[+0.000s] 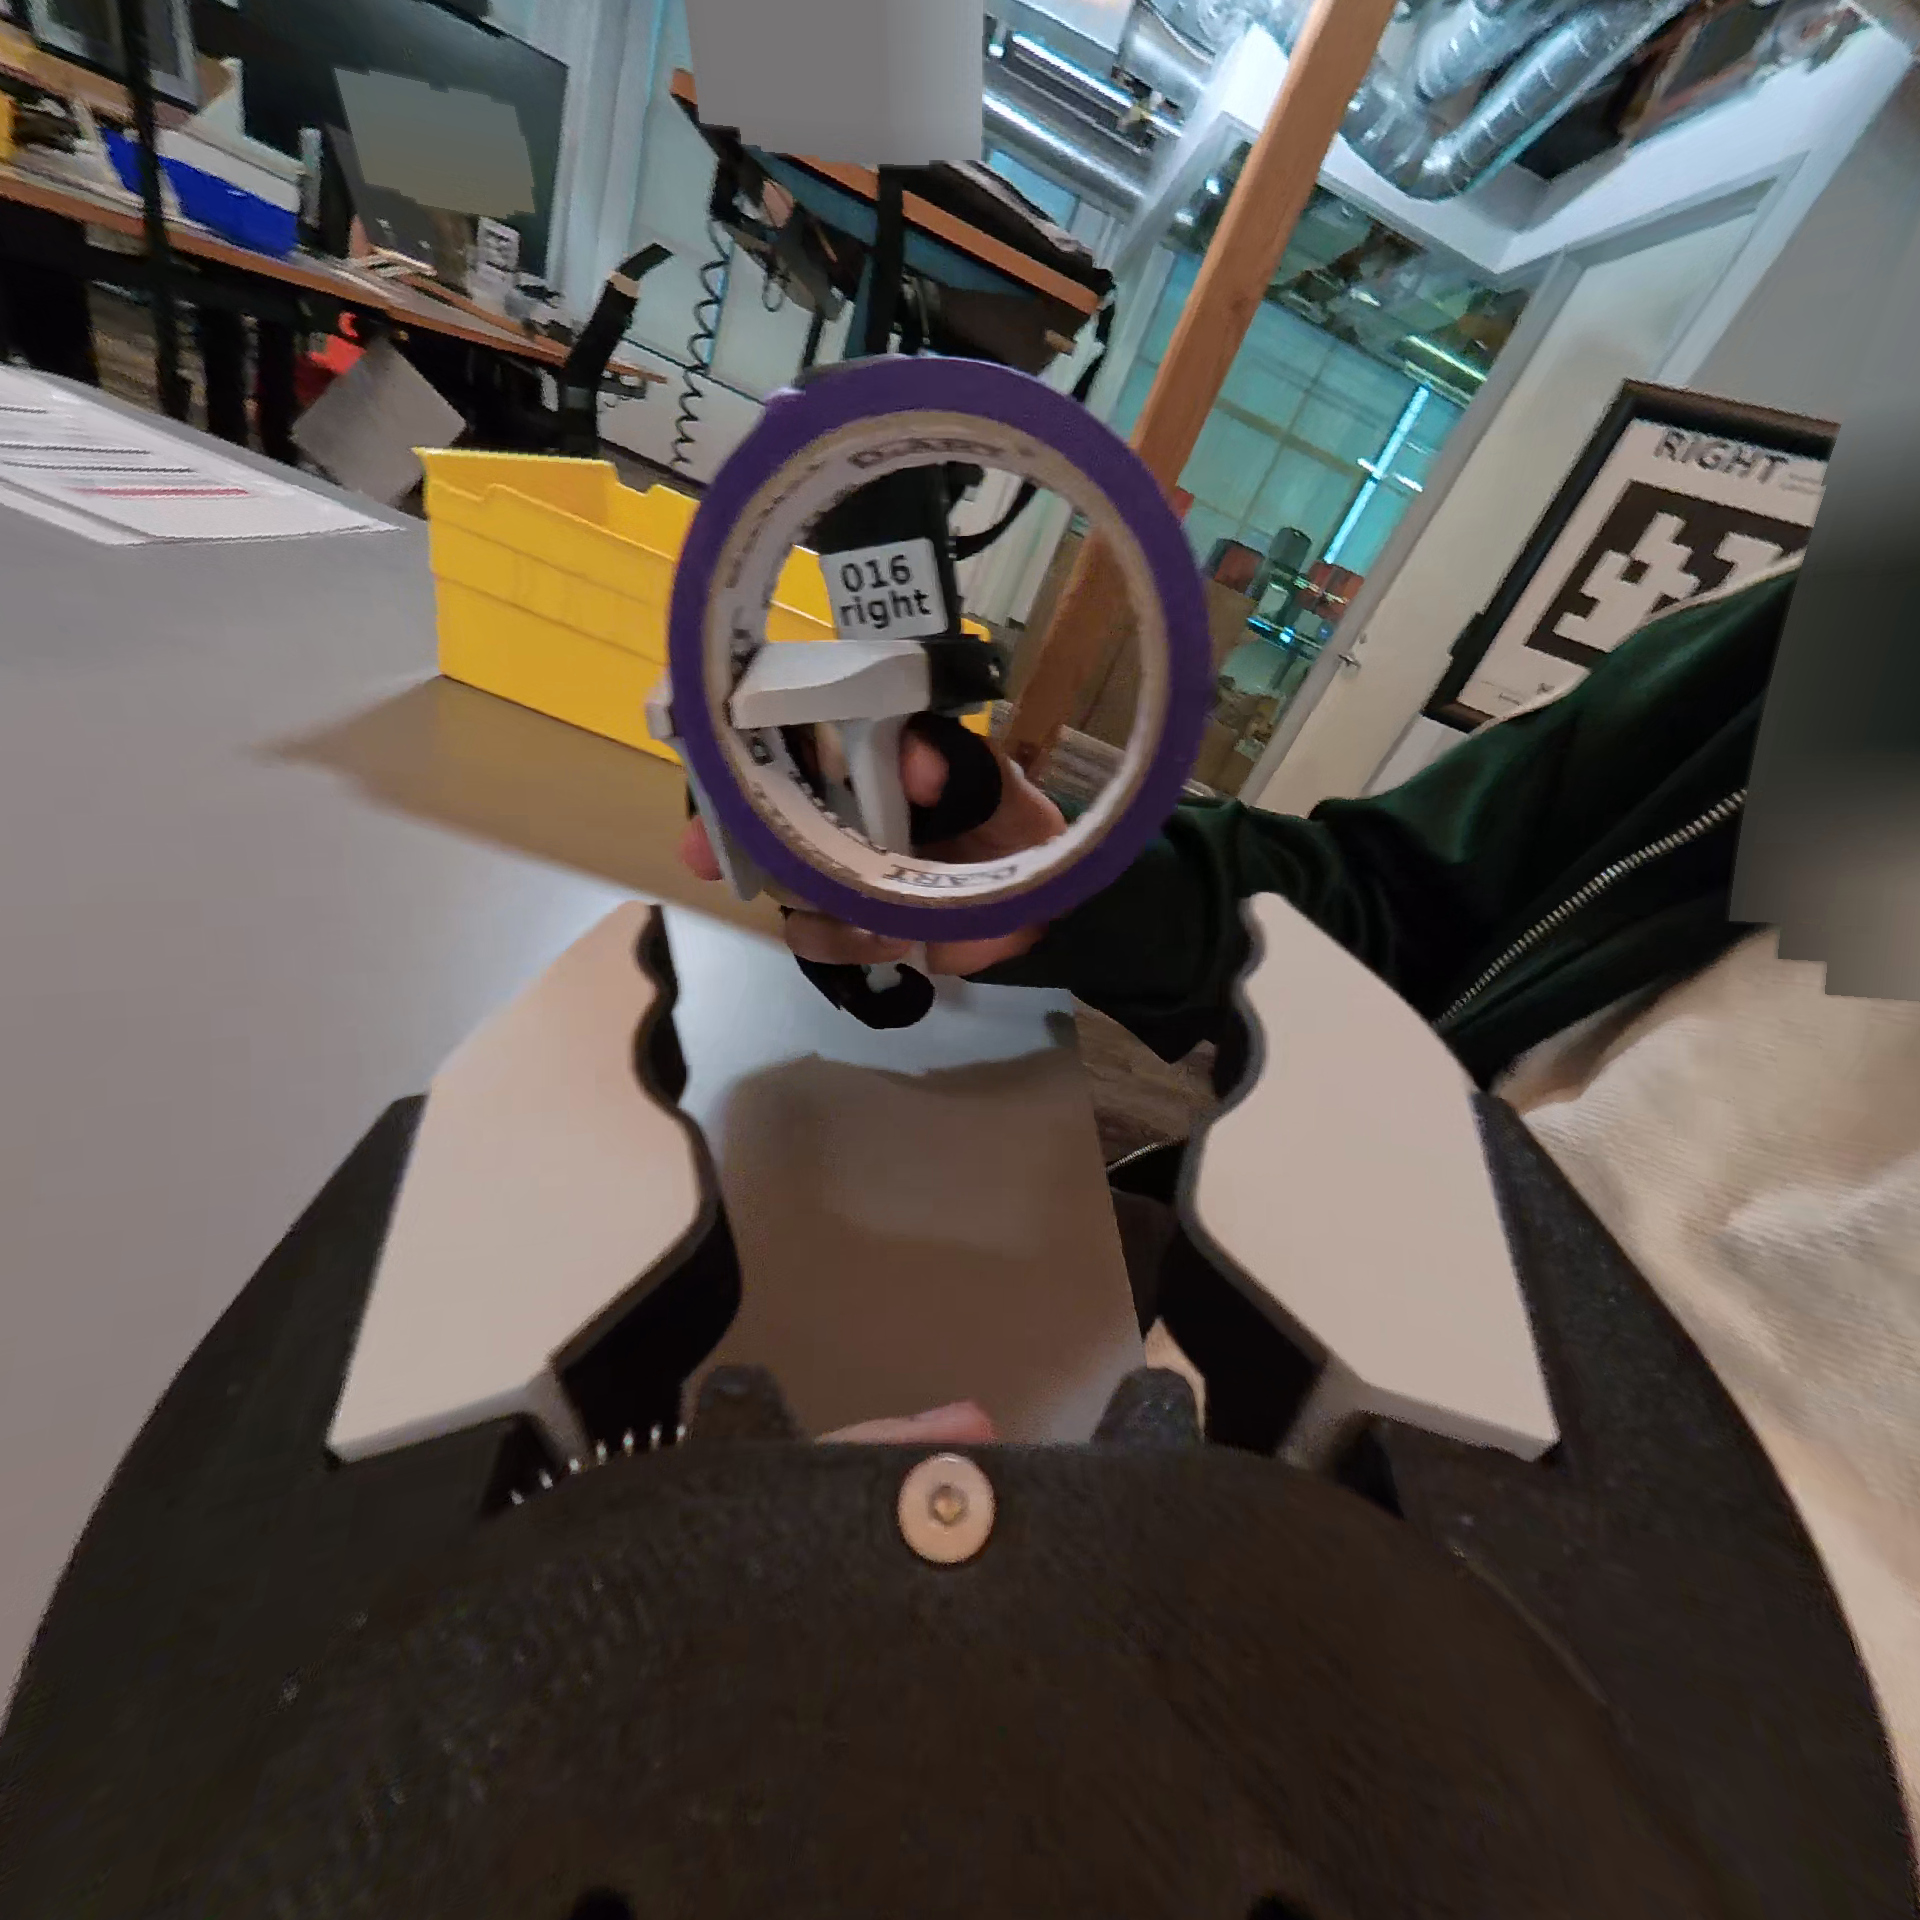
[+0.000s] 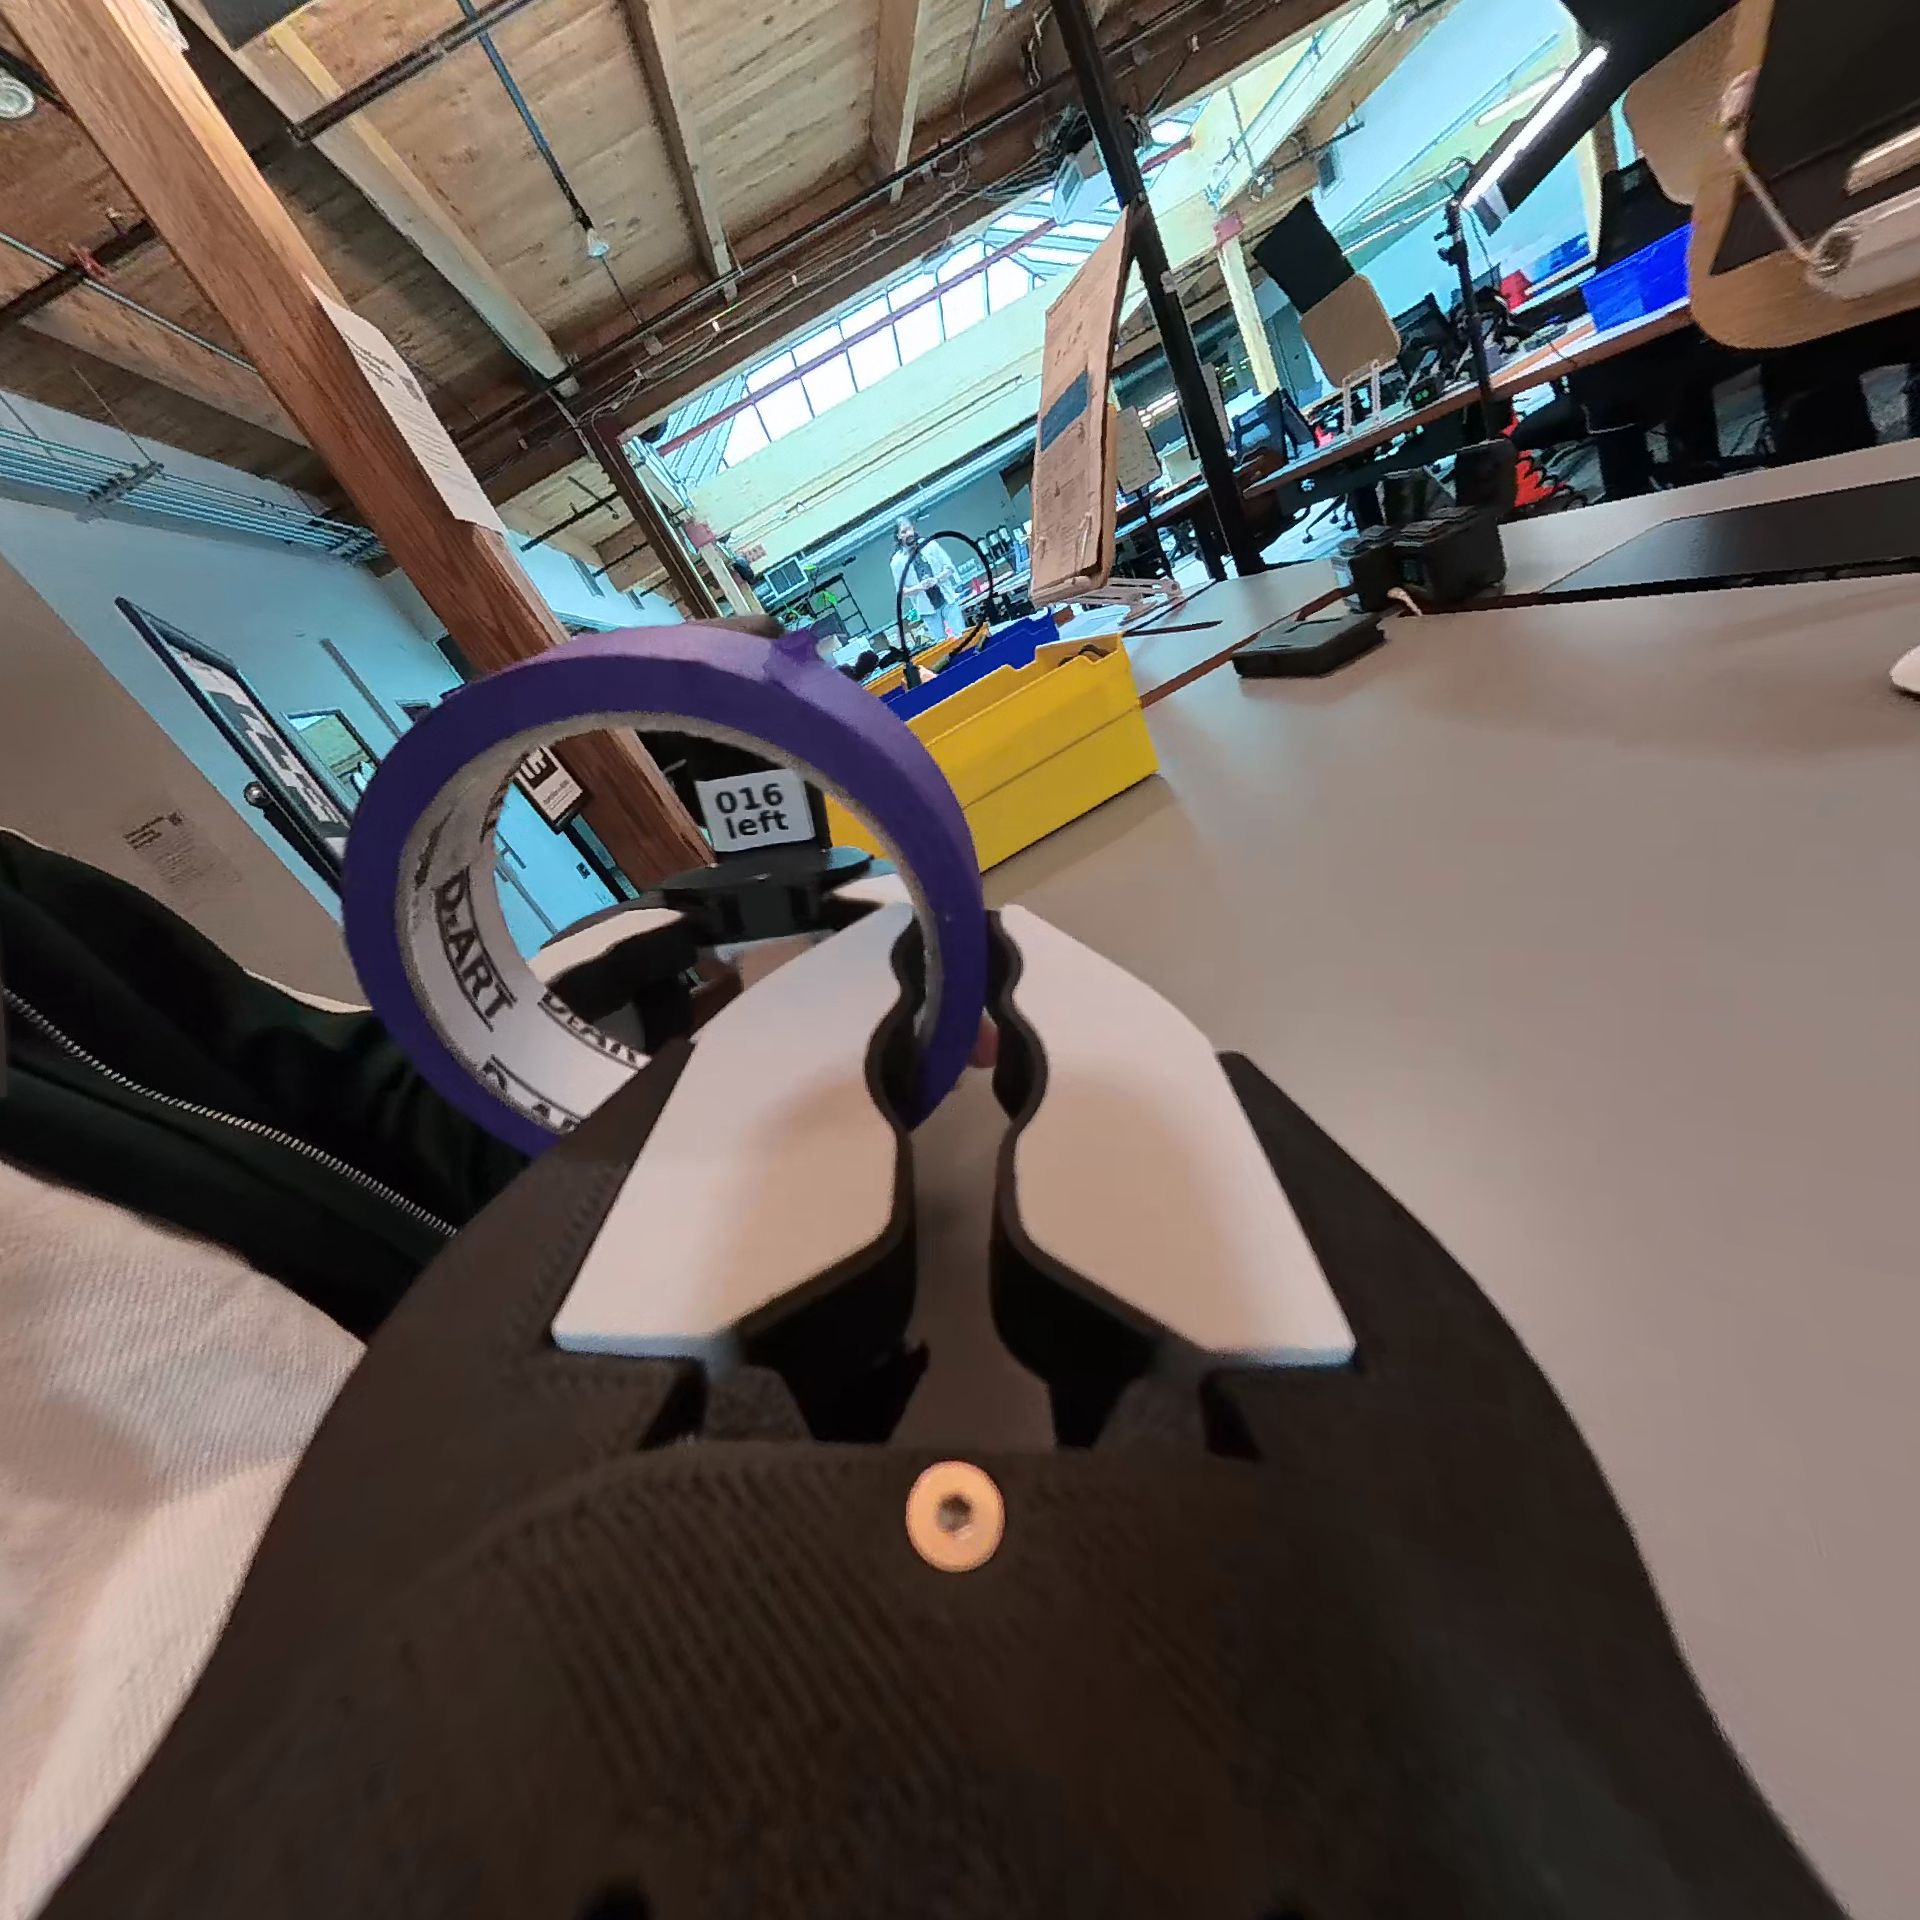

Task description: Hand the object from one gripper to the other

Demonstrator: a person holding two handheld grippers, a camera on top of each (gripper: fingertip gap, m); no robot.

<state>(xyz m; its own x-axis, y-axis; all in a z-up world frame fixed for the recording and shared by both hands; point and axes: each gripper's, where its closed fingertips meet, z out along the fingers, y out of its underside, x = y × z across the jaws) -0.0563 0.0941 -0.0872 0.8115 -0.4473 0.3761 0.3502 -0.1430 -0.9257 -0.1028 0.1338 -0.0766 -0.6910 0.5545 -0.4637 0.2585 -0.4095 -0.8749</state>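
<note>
A purple tape roll (image 2: 665, 675) with a white cardboard core is held upright in the air over the grey table (image 2: 1455, 935). My right gripper (image 2: 951, 997) is shut on the roll's right side, one finger inside the ring and one outside. In the left wrist view the roll (image 1: 1169, 582) faces me just beyond my fingertips, with the right gripper (image 1: 727, 769) and the hand holding it seen through and behind the ring. My left gripper (image 1: 951, 987) is open and empty, a short way below and in front of the roll. It also shows through the ring in the right wrist view (image 2: 748, 914).
A yellow bin (image 1: 540, 582) stands on the table behind the roll, also in the right wrist view (image 2: 1039, 748). A person's dark green sleeve (image 1: 1507, 831) reaches in from the right. A wooden post (image 2: 312, 364) stands behind. Black devices and cables (image 2: 1423, 566) lie at the table's far side.
</note>
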